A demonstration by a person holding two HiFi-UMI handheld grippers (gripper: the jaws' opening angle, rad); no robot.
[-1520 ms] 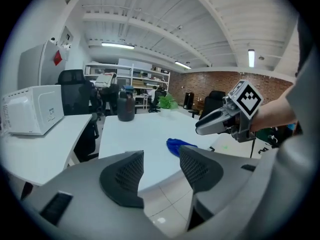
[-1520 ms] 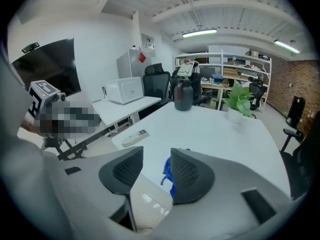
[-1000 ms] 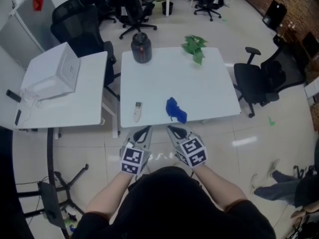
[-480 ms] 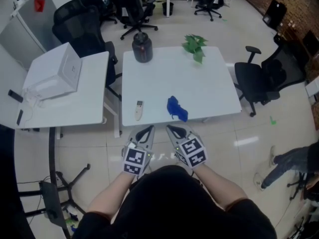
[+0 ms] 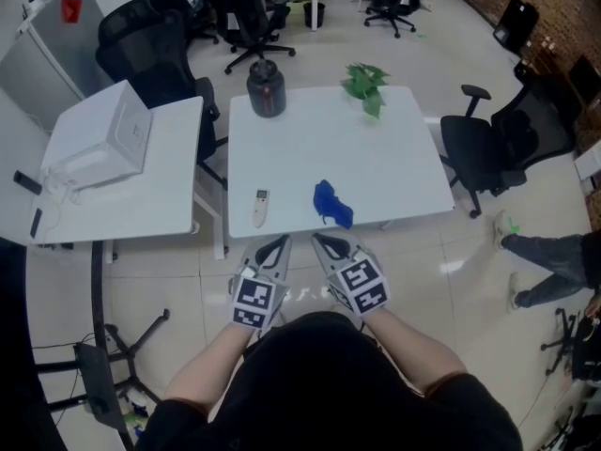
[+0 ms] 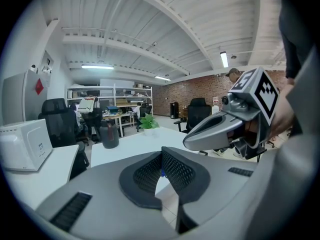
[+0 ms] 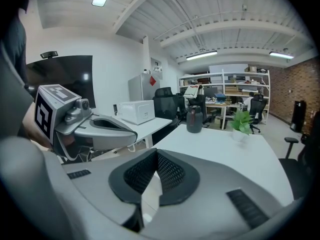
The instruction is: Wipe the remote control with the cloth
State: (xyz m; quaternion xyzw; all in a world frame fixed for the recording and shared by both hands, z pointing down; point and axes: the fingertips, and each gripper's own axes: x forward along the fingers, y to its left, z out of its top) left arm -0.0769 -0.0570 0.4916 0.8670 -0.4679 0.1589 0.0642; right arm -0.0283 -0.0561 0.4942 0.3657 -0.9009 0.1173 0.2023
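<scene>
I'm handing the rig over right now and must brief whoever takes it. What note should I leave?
Left tool: shut, empty, held just short of the white table's near edge.
Right tool: shut, empty, beside it.
Remote control: lying near that edge, on the left.
Blue cloth: crumpled to its right, not touching it.
Done: nothing; neither is picked up.
Left: take the cloth, wipe the remote.

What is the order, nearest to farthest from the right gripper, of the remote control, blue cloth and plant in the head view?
1. blue cloth, directly ahead.
2. remote control, ahead and to the left.
3. plant, at the far side.
</scene>
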